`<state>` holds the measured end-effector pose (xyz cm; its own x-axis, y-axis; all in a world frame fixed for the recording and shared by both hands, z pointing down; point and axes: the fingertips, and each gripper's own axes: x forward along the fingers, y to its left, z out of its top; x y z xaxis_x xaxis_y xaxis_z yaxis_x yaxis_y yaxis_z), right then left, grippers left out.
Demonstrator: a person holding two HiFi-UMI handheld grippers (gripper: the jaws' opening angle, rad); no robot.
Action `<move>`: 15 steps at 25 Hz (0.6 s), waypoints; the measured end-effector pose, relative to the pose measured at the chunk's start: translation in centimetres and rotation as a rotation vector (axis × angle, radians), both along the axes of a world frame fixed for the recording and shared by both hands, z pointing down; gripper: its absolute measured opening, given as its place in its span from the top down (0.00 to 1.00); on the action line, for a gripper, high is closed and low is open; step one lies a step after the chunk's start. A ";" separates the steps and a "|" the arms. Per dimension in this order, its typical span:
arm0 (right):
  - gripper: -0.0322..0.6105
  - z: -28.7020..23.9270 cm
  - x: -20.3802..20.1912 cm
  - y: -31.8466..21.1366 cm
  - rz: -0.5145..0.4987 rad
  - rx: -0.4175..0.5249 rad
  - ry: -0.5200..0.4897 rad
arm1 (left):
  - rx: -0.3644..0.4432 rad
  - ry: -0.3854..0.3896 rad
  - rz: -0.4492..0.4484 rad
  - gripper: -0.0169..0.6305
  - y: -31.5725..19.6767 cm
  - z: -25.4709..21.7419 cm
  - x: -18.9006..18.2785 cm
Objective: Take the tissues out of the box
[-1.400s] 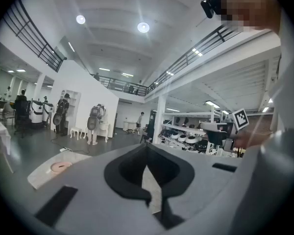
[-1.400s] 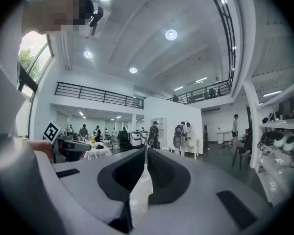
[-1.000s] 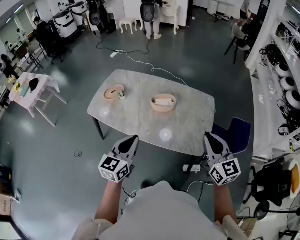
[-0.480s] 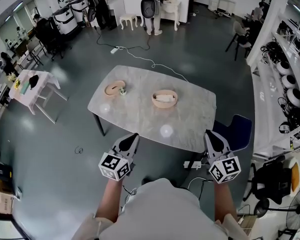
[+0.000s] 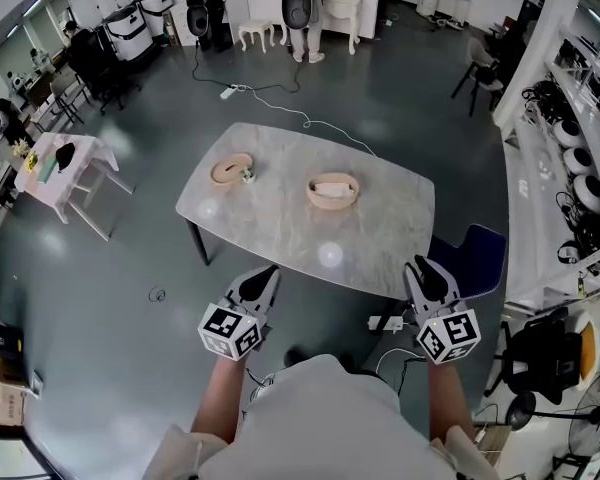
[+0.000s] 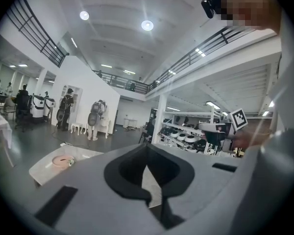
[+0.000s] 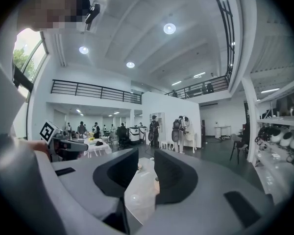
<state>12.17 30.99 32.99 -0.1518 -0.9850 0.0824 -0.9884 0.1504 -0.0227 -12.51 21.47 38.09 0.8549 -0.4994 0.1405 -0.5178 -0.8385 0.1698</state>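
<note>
- Left gripper (image 6: 147, 148): I am holding its jaws clenched, the tips meeting, with nothing between them.
- Right gripper (image 7: 146, 156): I am holding its jaws released. A gap is showing between the pads, with nothing in it but the table (image 5: 380, 238) far beyond.
- Both grippers are hovering short of the table's near edge and touching nothing.
- Box (image 5: 332, 190): round and tan, with white tissues lying inside. It is sitting on the table at 12 o'clock from me, well apart from both grippers.
- Dish (image 5: 230, 171): round and tan, sitting at 11 o'clock near the table's left end. A small thing is lying just beside it, too small to tell.
- Chair (image 5: 475, 258): blue, standing at 1 o'clock by the table's right corner.
- Side table (image 5: 75, 163): white, standing at 10 o'clock, well apart.
</note>
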 end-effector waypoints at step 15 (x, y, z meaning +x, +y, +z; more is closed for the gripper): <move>0.77 2.6 -4.5 -1.3 0.033 -0.063 0.011 | -0.029 -0.020 0.072 0.96 -1.8 2.2 -3.4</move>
<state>7.71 29.74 35.59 -0.1180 -0.9822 0.1460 -0.9930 0.1163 -0.0199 -15.95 19.65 40.24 0.8855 -0.4321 0.1710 -0.4596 -0.8687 0.1846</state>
